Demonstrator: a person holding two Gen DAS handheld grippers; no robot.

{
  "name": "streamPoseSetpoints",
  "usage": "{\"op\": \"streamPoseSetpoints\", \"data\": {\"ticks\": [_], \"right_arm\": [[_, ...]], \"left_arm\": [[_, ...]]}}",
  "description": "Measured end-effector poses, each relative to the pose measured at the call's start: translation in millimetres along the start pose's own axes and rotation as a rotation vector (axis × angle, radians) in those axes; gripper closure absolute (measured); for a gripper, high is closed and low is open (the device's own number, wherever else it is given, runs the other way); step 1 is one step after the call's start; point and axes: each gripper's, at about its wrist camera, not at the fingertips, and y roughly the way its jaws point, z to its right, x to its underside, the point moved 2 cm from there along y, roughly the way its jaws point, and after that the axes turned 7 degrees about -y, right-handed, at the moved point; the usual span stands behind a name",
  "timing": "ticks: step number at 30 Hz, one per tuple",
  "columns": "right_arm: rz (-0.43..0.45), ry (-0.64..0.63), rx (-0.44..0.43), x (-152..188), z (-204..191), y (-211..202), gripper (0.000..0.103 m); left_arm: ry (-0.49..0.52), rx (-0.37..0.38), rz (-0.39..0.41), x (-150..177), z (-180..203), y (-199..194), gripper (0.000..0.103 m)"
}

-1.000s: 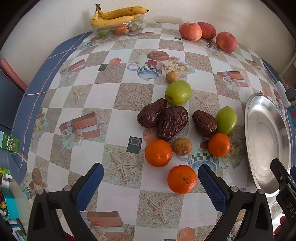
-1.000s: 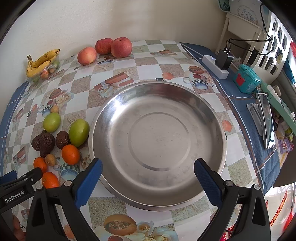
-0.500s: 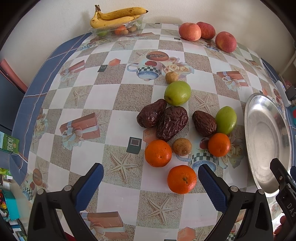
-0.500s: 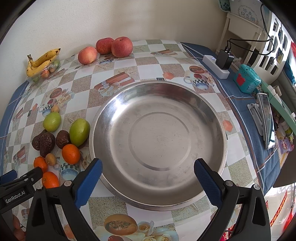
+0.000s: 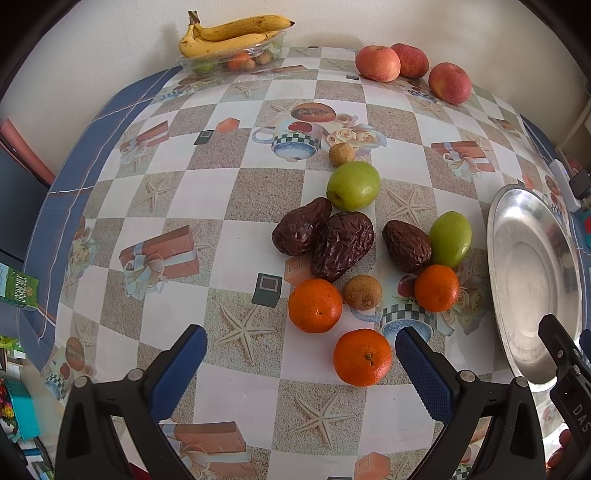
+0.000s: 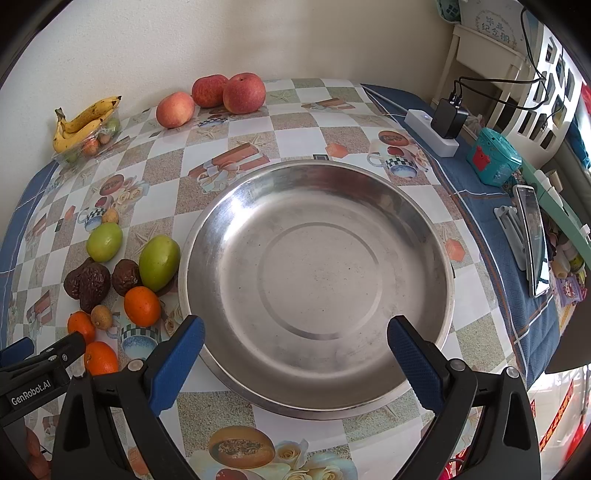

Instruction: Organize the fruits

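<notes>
Left wrist view has the left claw (image 5: 301,363) spread wide with nothing in it, hovering over the near edge of the bench (image 5: 229,177), and the closest orange (image 5: 362,357) sits pretty much between the fingertips, a bit toward the right one. My guess is that's the first pick, since it's the loose one nearest the edge.

Past it the rest is bunched mid-bench: two more oranges (image 5: 315,305), a small brown fruit (image 5: 362,292), three wrinkly dark fruits (image 5: 341,245) pressed together, and two green fruits (image 5: 353,185). Bananas (image 5: 231,35) in a clear tray and three apples (image 5: 378,63) line the far edge by the wall.

Right claw (image 6: 295,354) is also wide and empty, parked over the near rim of the steel plate (image 6: 424,221), which holds nothing yet. Looks like the plate is the drop spot, sitting just right of the fruit pile, with one green fruit almost touching its rim.

Room-wise, the left half of the bench is bare cloth, so there's loads of space to swing. The right edge is cluttered with a power strip (image 6: 432,131) and phone (image 6: 533,240), so I'd steer clear of it.
</notes>
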Motion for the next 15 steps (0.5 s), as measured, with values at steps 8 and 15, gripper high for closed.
{"op": "streamPoseSetpoints", "data": {"ticks": [8, 15], "right_arm": [[-0.001, -0.001, 0.0, -0.2, 0.0, 0.1, 0.004], [-0.001, 0.0, 0.0, -0.2, -0.2, 0.2, 0.004]], "left_arm": [[0.0, 0.0, 0.0, 0.1, 0.1, 0.0, 0.0], [-0.001, -0.004, 0.002, -1.0, 0.3, -1.5, 0.0]]}}
